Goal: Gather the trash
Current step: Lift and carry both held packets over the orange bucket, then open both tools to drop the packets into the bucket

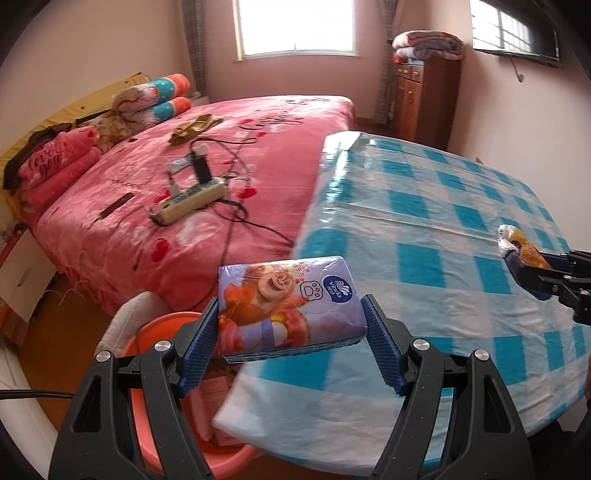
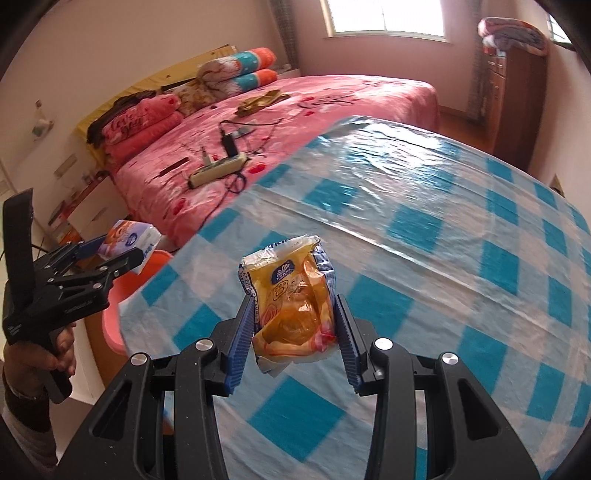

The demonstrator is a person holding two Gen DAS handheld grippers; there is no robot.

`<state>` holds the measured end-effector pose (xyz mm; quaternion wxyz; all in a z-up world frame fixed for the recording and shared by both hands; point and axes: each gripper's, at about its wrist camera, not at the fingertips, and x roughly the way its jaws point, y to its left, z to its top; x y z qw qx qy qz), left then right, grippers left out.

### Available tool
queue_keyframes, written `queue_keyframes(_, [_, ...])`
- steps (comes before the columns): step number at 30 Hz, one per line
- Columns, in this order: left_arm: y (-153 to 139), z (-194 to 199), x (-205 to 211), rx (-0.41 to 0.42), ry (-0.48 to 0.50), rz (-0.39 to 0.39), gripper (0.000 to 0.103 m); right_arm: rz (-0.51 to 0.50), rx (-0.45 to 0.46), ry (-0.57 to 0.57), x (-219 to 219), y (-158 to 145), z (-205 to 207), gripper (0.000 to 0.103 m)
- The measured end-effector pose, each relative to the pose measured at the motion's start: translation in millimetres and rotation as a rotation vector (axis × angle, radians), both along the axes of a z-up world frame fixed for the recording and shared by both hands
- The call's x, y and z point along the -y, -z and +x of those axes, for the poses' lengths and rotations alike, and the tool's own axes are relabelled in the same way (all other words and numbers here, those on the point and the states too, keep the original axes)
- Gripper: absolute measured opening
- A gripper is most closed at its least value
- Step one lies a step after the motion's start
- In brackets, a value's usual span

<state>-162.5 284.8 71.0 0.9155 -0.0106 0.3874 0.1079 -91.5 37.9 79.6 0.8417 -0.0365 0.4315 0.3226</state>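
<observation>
Left claw (image 1: 291, 325) grips the soft tissue pack (image 1: 286, 304) by its ends; right claw (image 2: 295, 328), at three o'clock, pinches a light, crinkly, slippery wrapper (image 2: 291, 295) mid-body.

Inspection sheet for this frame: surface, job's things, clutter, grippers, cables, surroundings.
Surface: table under a blue-checked cloth, bare where visible.
Job's things: tissue pack; yellow wrapper; orange basin below the table edge.
Clutter: nothing seen on the table.
Grippers: left gripper shut on the tissue pack; right gripper shut on the yellow wrapper.
Cables: power strip with black leads on the bed.
Surroundings: pink bed, window, wooden cabinet.
</observation>
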Motion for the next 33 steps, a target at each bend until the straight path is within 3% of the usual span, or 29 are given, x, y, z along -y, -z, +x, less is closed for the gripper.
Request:
queue_keyframes(18, [14.0,-27.1,-93.8,-0.032,-0.216,0.034,0.075,0.008,-0.009,-0.28,-123.6,-14.5,-14.9,0.044])
queue_keyframes(33, [46.3,-46.5,-140.7,-0.106,-0.32,0.027,0.075,-0.034,-0.025,-0.488,-225.2,7.5,-37.9,0.044])
